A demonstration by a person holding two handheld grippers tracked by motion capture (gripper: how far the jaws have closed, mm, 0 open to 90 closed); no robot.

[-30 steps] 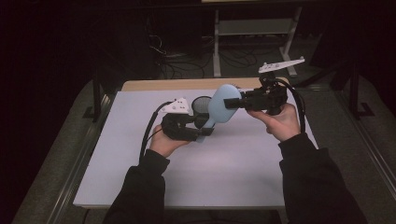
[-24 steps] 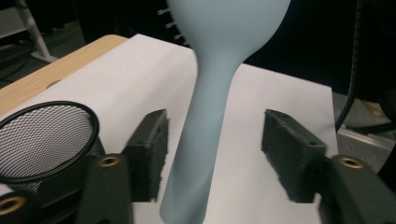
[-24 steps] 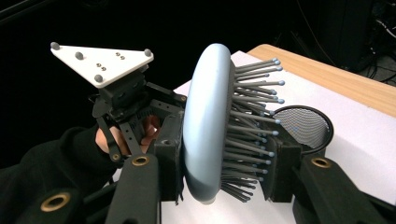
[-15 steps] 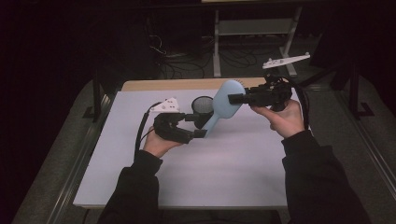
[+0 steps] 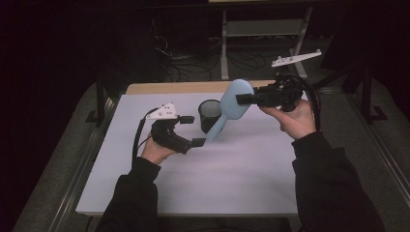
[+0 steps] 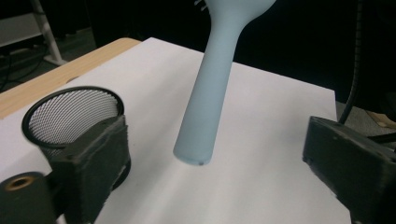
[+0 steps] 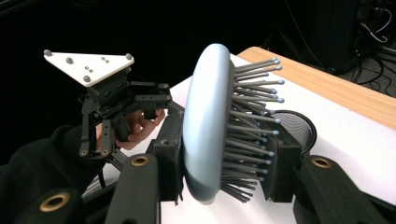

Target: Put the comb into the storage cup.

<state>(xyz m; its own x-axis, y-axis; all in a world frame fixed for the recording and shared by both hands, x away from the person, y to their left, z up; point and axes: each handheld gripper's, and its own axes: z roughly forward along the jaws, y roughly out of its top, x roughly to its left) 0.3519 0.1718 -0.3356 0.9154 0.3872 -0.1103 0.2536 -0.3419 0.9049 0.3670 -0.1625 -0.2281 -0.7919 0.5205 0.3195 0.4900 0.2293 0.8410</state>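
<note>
Left tongs (image 5: 190, 130) have just been opening, releasing the brush (image 5: 231, 107) handle (now free between their jaws); right tongs (image 5: 243, 98) clamp its head, above the desk (image 5: 232, 169), beside the cup (image 5: 209, 115).

The counter (image 5: 232, 169) wears a pale white sheet, with bare wood showing along its far edge. A black mesh cup (image 5: 209, 115) stands directly on the sheet, just beyond the left claw (image 5: 192, 130) and below the right claw (image 5: 240, 99).

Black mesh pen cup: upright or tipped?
Upright. The black mesh pen cup stands on the white table, round rim facing up; contents cannot tell.
</note>
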